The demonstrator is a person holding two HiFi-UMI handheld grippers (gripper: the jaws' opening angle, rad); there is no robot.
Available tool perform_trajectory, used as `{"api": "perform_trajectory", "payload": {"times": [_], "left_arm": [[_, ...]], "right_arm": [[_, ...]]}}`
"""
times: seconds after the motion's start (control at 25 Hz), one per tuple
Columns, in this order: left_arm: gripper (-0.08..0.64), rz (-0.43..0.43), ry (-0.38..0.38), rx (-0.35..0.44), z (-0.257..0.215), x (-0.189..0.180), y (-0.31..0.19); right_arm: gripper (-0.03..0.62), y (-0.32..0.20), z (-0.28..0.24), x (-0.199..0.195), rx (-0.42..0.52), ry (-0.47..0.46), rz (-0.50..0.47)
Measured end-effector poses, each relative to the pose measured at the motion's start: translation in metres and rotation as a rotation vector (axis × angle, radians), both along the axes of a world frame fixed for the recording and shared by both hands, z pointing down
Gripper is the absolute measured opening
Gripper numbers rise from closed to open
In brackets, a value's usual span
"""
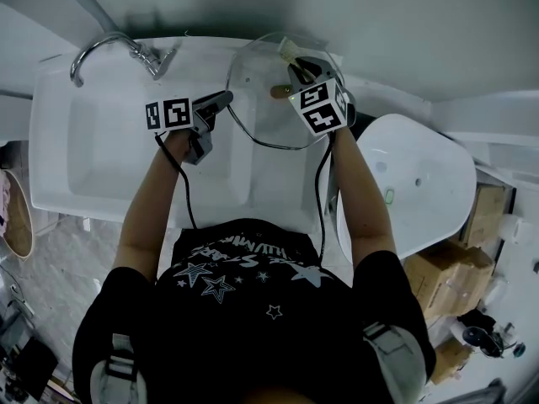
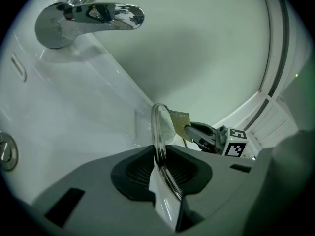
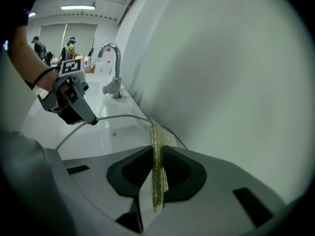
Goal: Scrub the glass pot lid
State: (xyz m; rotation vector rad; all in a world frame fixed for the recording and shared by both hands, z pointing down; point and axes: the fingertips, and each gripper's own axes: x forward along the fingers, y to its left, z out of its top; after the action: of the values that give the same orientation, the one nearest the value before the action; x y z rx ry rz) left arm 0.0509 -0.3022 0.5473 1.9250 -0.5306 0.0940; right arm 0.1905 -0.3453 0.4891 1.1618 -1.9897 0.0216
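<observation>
Wall (image 1: 379, 23): plain, pale grey-white, directly behind the counter.
Basin (image 1: 93, 154): white, rectangular, sunk in a white counter.
Tap (image 1: 109, 49): chrome, arched spout, at the basin's rear edge.
Round chrome fitting (image 2: 6, 152): on the basin's inner side.
Oval fixture (image 1: 421, 183): white, right of the counter.
Cardboard boxes (image 1: 446, 276): stacked beside the oval fixture.
Floor (image 1: 59, 251): pale, marbled.
Ceiling strip light (image 3: 78, 7): lit, far down the hall.

A chrome faucet (image 2: 91, 14) stood at the back rim of a white sink (image 1: 93, 150). A white oval fixture (image 1: 421, 175) sat just right of it, cardboard boxes (image 1: 450, 272) alongside.
</observation>
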Motion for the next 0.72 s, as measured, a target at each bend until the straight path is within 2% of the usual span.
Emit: {"api": "perform_trajectory", "payload": {"times": [0.08,0.2,0.48,0.72], "left_arm": [[0.081,0.005,0.000,0.000,0.001,0.000,0.000],[0.083,0.009,-0.002,0.001,0.000,0.000,0.000],[0.081,0.015,-0.008,-0.004,0.003,0.000,0.000],[0.081,0.021,-0.010,-0.006,0.002,-0.001,0.001]], "right_arm": [[0.064,-0.004,0.006,-0.003,-0.003,0.054,-0.021],[0.064,-0.009,0.011,-0.008,-0.009,0.084,-0.038],[0.064,-0.014,0.018,-0.025,-0.024,0.075,-0.071],[0.066,-0.005,0.026,-0.048,-0.041,0.071,-0.169]]}}
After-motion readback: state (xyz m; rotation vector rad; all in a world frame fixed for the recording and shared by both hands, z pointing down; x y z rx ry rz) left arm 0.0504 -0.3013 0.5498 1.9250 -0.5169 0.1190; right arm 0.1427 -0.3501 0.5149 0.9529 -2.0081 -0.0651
